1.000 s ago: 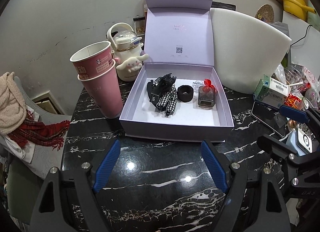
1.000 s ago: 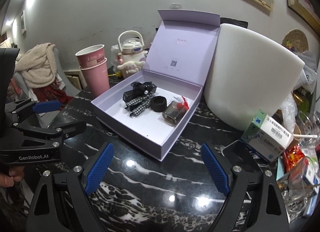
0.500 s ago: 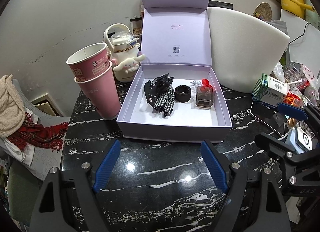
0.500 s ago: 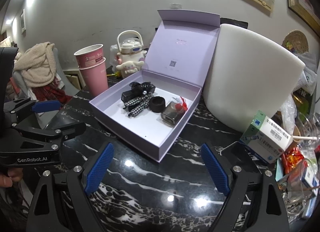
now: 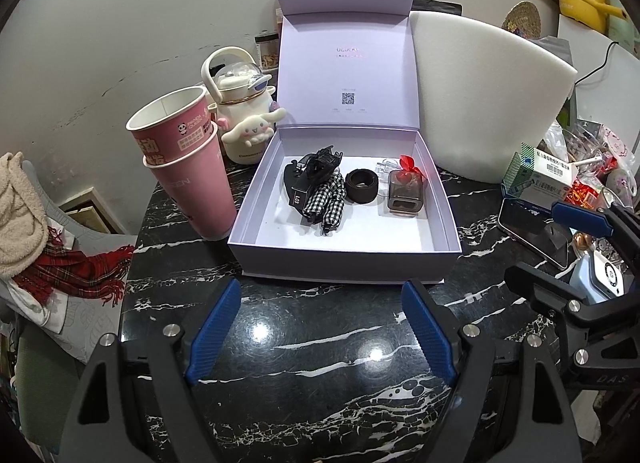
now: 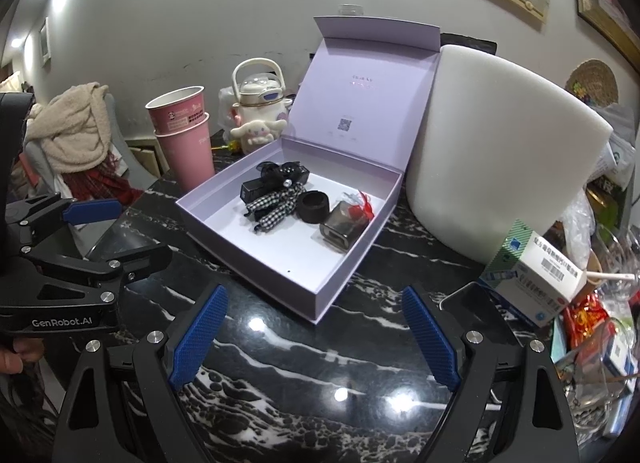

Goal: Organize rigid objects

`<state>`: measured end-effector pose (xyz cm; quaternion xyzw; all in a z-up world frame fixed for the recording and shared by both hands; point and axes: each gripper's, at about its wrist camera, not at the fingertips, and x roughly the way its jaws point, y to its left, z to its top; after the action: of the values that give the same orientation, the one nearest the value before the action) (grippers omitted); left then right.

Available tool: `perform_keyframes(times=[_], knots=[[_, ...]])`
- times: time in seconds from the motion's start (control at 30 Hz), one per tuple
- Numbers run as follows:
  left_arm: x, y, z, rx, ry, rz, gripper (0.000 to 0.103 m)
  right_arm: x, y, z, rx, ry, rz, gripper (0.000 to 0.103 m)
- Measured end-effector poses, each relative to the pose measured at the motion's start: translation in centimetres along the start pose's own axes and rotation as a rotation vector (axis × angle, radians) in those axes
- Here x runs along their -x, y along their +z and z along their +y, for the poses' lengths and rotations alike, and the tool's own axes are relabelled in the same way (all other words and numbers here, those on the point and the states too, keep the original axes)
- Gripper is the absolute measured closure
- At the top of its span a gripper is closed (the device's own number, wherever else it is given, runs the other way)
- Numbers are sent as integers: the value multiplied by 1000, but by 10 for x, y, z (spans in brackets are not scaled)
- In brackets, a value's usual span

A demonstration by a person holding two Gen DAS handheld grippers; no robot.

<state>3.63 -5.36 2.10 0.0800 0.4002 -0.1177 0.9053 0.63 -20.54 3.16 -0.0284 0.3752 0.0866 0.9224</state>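
Observation:
An open lilac box (image 5: pixel 344 263) (image 6: pixel 280 283) stands on the black marble table with its lid (image 5: pixel 346 63) upright. Inside lie a black hair claw with a checked bow (image 5: pixel 320 191) (image 6: pixel 276 199), a black ring-shaped piece (image 5: pixel 361 185) (image 6: pixel 314 207) and a small smoky bottle with a red ribbon (image 5: pixel 405 191) (image 6: pixel 346 223). My left gripper (image 5: pixel 320 327) is open and empty in front of the box. My right gripper (image 6: pixel 316 339) is open and empty at the box's near right corner.
Two stacked pink paper cups (image 5: pixel 188 159) (image 6: pixel 184 135) and a white cartoon kettle (image 5: pixel 244 111) stand left of the box. A white foam block (image 5: pixel 484 99) (image 6: pixel 500 151) stands on the right. A medicine box (image 6: pixel 536 279), a phone (image 5: pixel 532 227) and clutter fill the right side.
Both grippers have drawn back slightly from the box and stay open. Nothing in the box has moved.

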Motion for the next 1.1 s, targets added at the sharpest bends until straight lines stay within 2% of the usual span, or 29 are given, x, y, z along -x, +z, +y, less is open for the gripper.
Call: perform_keyframes(times=[1.1], knots=[[-1, 0, 0, -8, -4, 3, 20, -3, -1, -2, 2, -15, 10, 13]])
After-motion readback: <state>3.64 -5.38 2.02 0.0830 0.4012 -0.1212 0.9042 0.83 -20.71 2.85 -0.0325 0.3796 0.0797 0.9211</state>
